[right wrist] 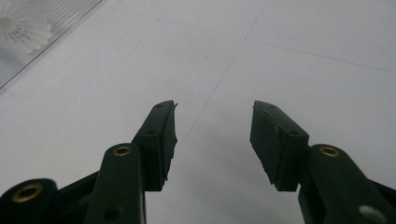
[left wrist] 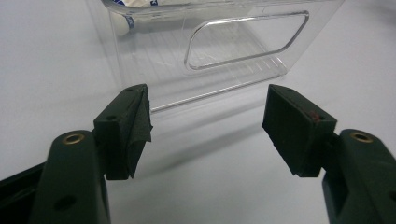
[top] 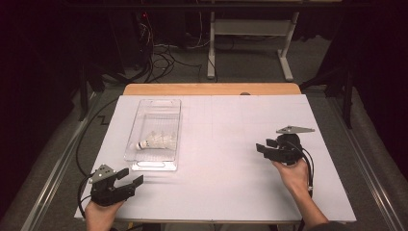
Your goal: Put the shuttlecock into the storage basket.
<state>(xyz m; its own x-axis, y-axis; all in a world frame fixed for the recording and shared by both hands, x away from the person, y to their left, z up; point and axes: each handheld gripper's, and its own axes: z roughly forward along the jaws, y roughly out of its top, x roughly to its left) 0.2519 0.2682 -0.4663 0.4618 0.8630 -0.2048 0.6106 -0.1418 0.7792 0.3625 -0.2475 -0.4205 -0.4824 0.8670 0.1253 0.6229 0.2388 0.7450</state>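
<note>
Left gripper (top: 131,177) sits at the near left corner of the white table (top: 231,192), a hand (top: 100,214) behind it, its jaws spread wide with nothing between them. From its own camera the pads (left wrist: 134,126) frame bare tabletop, and the end wall of the clear plastic bin (left wrist: 154,70), with its cut-out handle, stands just beyond the tips, apart from them. From above, that bin (top: 139,113) lies lengthwise on the left half of the table, and white shuttlecocks (top: 156,141) lie in its nearer half, one dark-banded cork end pointing left.

Moving right, the middle of the table is plain white board. Farther over, the right gripper (top: 262,147) is held in the person's right hand (top: 294,175), well apart from the bin and turned toward it. Its jaws stand partly apart, gripping nothing; its camera looks over the empty surface between the pads (right wrist: 166,135), with a shuttlecock (right wrist: 23,28) in the bin at the far upper left.
</note>
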